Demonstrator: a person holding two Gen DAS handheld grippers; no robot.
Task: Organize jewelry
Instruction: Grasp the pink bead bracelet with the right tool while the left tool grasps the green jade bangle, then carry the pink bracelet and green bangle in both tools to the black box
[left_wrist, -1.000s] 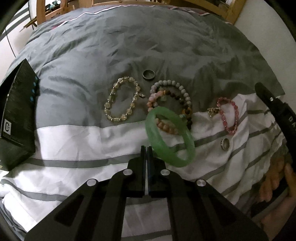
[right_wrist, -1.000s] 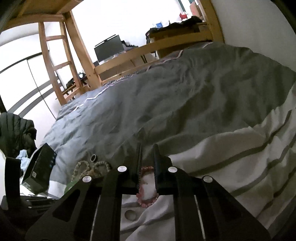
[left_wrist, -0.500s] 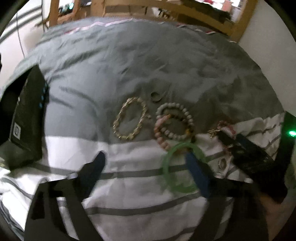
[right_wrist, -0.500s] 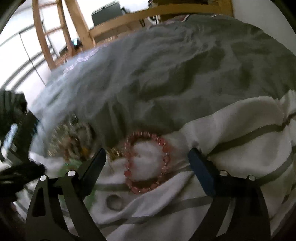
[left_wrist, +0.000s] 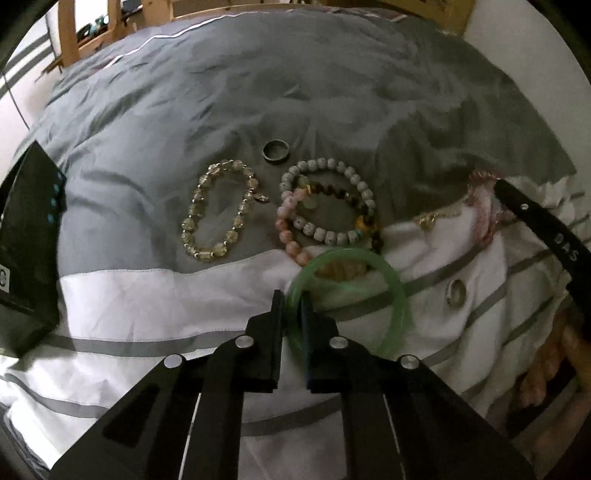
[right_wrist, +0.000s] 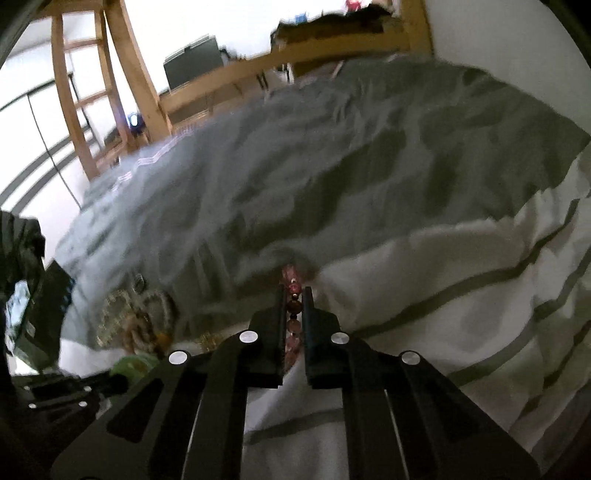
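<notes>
My left gripper (left_wrist: 293, 301) is shut on the near rim of a green jade bangle (left_wrist: 391, 280) lying on the white part of the bedspread. My right gripper (right_wrist: 294, 295) is shut on a pink bead bracelet (right_wrist: 293, 286); the bracelet also shows in the left wrist view (left_wrist: 484, 210) at the right, under the right gripper's black finger (left_wrist: 535, 221). A clear crystal bracelet (left_wrist: 218, 214), a pile of white, pink and brown bead bracelets (left_wrist: 325, 206), a dark ring (left_wrist: 276, 150) and a silver ring (left_wrist: 455, 292) lie on the bed.
A black box (left_wrist: 26, 236) stands on the bed at the left. The grey and white striped duvet (left_wrist: 258, 92) covers the whole bed. A wooden bed frame and ladder (right_wrist: 74, 92) rise behind. A gold chain (left_wrist: 432, 218) lies beside the pink bracelet.
Both grippers opened wide half a second ago and have since closed: the left on the green bangle's rim, the right on the pink bracelet.
</notes>
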